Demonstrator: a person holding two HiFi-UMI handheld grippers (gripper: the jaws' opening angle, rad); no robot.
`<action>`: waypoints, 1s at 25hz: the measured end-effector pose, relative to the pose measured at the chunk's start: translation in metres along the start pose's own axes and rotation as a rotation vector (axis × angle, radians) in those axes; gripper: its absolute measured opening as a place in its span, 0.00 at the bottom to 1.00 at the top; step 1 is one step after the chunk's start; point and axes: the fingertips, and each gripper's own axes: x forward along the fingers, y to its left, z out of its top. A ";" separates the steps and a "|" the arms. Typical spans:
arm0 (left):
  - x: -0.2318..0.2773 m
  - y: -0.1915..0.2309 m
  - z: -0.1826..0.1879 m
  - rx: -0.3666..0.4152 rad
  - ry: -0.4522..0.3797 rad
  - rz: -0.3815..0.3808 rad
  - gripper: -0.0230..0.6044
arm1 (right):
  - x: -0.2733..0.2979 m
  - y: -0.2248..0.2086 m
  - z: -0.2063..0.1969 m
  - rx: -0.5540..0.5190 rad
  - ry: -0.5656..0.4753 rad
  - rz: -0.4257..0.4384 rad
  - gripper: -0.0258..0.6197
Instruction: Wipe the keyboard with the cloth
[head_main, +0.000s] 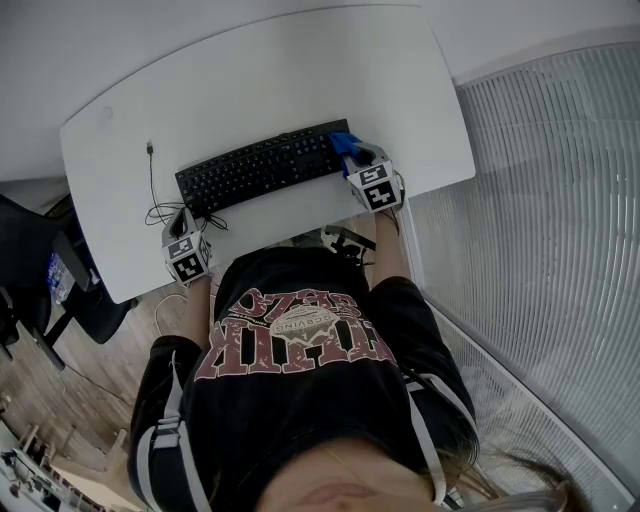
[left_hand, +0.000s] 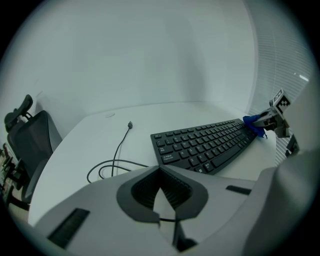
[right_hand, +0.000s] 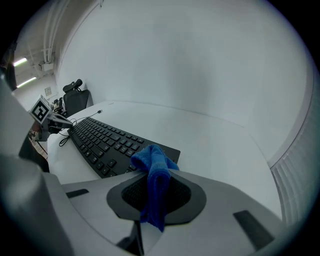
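Two hand-held grippers. My right hand-held gripper (right_hand: 156, 197) clamps the blue cloth (right_hand: 155, 167) at the keyboard (head_main: 262, 166)'s right end, I judge for wiping. My left hand-held gripper (left_hand: 161, 210), jaws together and empty, sits near-left over the desk (head_main: 300, 70).

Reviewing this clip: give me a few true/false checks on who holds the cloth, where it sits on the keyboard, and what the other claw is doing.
1. The right claw is closed on the blue cloth. True.
2. The cloth is at the left end of the keyboard. False: it sits at the keyboard's right end.
3. The left claw is gripping the keyboard. False: it is shut on nothing and sits off the keyboard's left end, near the looped cable.
4. The cable lies on the white desk to the left of the keyboard. True.
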 end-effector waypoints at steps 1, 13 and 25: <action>-0.001 0.000 0.000 -0.001 -0.002 0.000 0.08 | -0.001 -0.001 -0.002 0.006 -0.002 -0.004 0.14; -0.008 -0.003 0.004 -0.013 -0.029 -0.027 0.08 | -0.012 0.025 0.037 0.074 -0.101 0.031 0.14; -0.013 -0.004 0.003 -0.021 -0.052 -0.112 0.08 | 0.010 0.209 0.134 -0.062 -0.186 0.427 0.14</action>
